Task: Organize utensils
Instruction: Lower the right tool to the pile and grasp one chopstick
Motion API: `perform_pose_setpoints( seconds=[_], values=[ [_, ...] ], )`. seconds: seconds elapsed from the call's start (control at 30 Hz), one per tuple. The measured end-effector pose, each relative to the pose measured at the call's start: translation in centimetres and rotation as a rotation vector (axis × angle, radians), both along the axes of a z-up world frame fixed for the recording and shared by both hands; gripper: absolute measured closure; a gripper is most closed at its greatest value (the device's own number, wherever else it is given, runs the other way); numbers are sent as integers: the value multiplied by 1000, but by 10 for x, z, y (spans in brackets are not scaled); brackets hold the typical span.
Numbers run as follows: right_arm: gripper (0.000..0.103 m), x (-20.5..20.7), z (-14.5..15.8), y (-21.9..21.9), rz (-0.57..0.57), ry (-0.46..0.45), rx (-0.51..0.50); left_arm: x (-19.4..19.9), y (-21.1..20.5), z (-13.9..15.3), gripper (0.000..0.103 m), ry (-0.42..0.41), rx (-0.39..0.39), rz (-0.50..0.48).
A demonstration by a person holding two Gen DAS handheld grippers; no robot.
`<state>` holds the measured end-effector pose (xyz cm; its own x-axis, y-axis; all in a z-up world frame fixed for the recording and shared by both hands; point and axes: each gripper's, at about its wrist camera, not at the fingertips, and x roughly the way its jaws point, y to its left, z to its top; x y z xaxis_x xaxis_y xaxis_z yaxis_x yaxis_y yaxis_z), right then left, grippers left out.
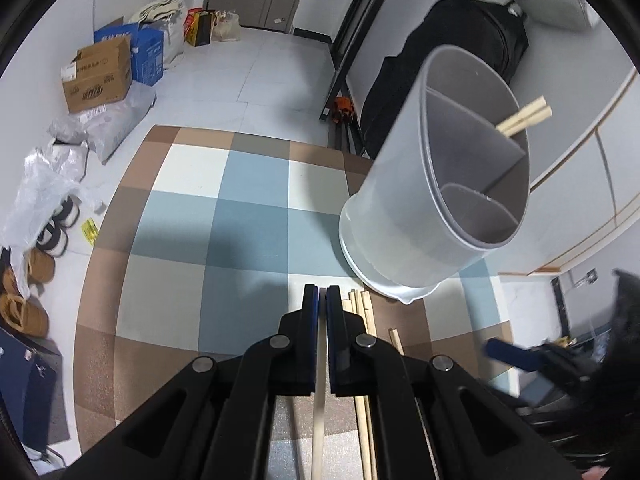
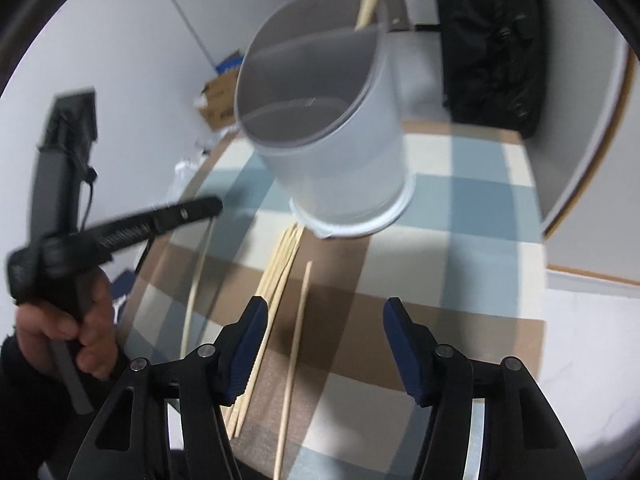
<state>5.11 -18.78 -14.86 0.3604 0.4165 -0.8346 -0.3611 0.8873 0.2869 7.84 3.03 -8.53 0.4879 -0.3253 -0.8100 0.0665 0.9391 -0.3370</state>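
L gripper (image 1: 322,292) is clamped on one chopstick (image 1: 319,420); R gripper (image 2: 325,316) is held half-open, empty, over loose sticks (image 2: 280,264) beside holder (image 1: 404,216), apparently near mat edge (image 2: 542,288).

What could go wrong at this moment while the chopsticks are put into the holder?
The left gripper is shut on one thin chopstick; it could slip or swing. The holder stands near the table edge, so a push could tip it. The open right gripper is over several loose chopsticks and might scatter them.
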Motion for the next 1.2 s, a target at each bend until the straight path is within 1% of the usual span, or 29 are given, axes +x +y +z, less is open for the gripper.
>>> perform_pose_setpoints(
  seconds=[0.07,0.13,0.2,0.23,0.27,0.37,0.4,0.5,0.6,0.73,0.83,0.87,0.9,1.03,1.2],
  values=[
    [44,4,-7,6,2,28,-6,-1,3,2,103,-7,-35,10],
    [47,11,-15,11,-4,52,-11,-2,6,6,103,-16,-51,15],
    [55,17,-21,18,-2,69,-27,-4,7,10,103,-34,-50,13],
    [56,18,-23,20,1,77,-29,-5,8,12,103,-41,-47,12],
    [61,21,-25,23,5,87,-27,-6,9,13,103,-46,-47,13],
    [79,27,-33,31,9,93,-73,-8,12,17,103,-57,-59,10],
    [80,28,-35,33,14,94,-86,-8,12,18,103,-62,-56,12],
    [80,28,-34,40,26,53,-127,-9,13,19,103,-64,-80,13],
    [79,33,-36,37,6,63,-109,-7,14,22,103,-75,-84,12],
    [87,32,-36,38,-1,51,-167,-7,18,25,103,-84,-101,13],
    [92,31,-36,35,-7,55,-166,-7,20,28,103,-82,-136,12],
    [98,31,-37,33,-10,58,-170,-7,20,29,103,-86,-139,13],
    [99,31,-36,30,-14,61,-163,-7,21,31,103,-95,-134,18],
    [99,28,-33,34,3,42,-189,-7,23,31,103,-99,-143,30],
    [99,19,-22,29,-17,21,-173,-9,23,35,103,-126,-136,36]
  ],
)
